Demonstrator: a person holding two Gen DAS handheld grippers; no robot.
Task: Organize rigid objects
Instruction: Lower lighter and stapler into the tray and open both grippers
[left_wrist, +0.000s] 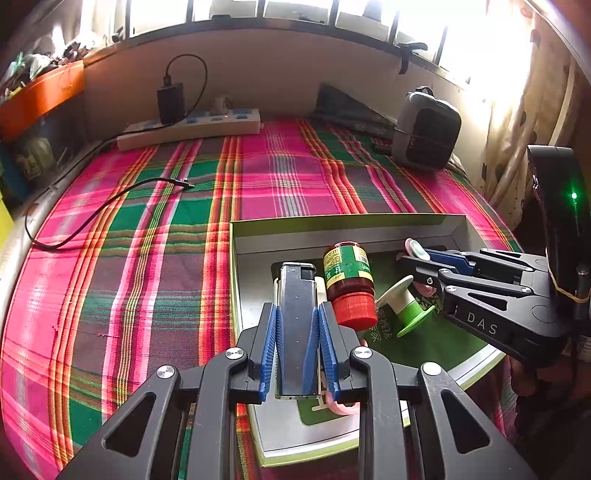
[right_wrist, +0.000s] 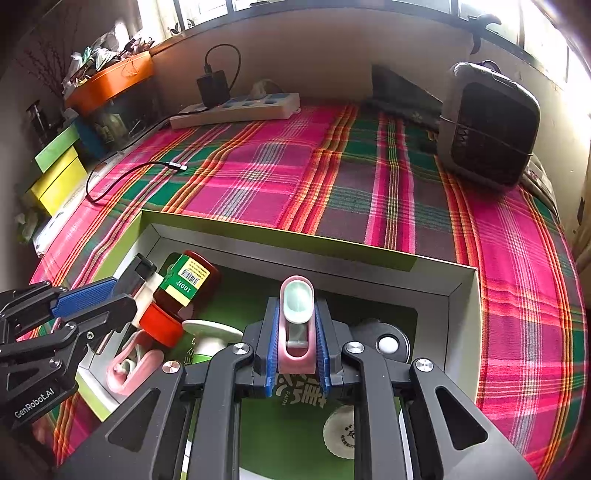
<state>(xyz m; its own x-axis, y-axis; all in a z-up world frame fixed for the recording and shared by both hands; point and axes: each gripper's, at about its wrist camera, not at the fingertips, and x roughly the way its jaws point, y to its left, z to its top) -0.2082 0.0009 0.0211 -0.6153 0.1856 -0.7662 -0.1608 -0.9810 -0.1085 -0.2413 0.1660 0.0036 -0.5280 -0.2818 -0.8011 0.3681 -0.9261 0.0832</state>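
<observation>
The left tongs (left_wrist: 298, 332) are clenched on a grey lighter (left_wrist: 295, 314), its long axis running straight out along the fingers, held over the left end of the open box (left_wrist: 332, 221) beside the red-capped bottle (left_wrist: 347, 280). The right tongs (right_wrist: 295, 343) grasp a pink clip (right_wrist: 297, 321) likewise lengthwise, over the box's green floor. Each piece probably needs only lowering.

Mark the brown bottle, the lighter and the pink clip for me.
brown bottle (left_wrist: 347, 273), left wrist view, on its label.
lighter (left_wrist: 295, 317), left wrist view, on its silver body.
pink clip (right_wrist: 296, 302), right wrist view, on its pale-green pad.
</observation>
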